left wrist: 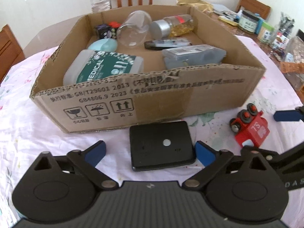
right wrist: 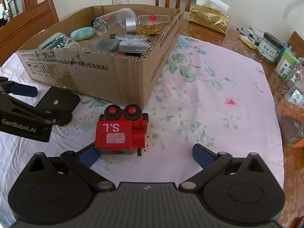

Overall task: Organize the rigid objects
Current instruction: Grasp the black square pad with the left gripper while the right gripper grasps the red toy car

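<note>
Beyond both tongs, the cardboard box (left wrist: 144, 98) already holds bottles and cases. Left tongs (left wrist: 150, 152) stand wide around a black pad (left wrist: 161, 145), not yet gripping. Right tongs (right wrist: 146, 154) gape, the red toy train (right wrist: 121, 131) against their left pad. Both still lie on the bench.
</note>
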Action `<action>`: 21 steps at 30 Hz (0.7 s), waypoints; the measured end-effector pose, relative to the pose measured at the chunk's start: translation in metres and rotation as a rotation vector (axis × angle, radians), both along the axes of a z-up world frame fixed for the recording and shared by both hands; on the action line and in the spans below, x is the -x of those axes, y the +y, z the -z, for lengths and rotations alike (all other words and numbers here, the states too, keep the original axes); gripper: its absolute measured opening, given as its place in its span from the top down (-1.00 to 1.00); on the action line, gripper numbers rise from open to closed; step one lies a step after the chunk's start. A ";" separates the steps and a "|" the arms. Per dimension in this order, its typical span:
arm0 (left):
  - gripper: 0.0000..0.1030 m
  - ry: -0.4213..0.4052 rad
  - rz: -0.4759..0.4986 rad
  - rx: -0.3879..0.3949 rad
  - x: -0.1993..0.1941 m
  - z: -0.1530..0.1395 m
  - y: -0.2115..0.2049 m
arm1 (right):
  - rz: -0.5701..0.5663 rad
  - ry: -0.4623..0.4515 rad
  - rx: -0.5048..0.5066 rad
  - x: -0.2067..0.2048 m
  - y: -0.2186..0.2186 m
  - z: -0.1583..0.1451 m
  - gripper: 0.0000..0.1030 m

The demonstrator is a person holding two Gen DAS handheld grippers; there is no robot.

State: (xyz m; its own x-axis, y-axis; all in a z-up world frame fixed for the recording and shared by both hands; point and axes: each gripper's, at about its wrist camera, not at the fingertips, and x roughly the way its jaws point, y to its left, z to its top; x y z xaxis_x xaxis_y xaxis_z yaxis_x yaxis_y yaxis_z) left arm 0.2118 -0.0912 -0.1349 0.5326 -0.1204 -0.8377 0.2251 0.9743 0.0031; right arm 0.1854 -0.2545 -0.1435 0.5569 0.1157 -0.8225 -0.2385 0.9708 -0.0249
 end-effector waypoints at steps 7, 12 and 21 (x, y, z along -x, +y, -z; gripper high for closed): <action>-0.41 -0.008 0.061 0.012 0.000 -0.006 -0.006 | 0.013 0.006 0.002 -0.001 0.001 -0.001 -1.00; -0.41 0.004 0.028 0.004 0.000 -0.007 0.007 | 0.026 0.008 0.003 -0.001 0.004 -0.001 -1.00; -0.41 0.024 -0.042 -0.001 0.014 -0.008 0.044 | -0.048 -0.014 0.000 0.005 0.032 -0.004 -0.88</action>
State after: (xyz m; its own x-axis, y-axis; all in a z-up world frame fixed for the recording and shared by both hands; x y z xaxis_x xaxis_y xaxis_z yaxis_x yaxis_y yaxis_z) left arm 0.1974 -0.0476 -0.1270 0.5168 -0.0975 -0.8505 0.1842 0.9829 -0.0008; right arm 0.1805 -0.2224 -0.1394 0.5618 0.1427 -0.8148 -0.2847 0.9582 -0.0285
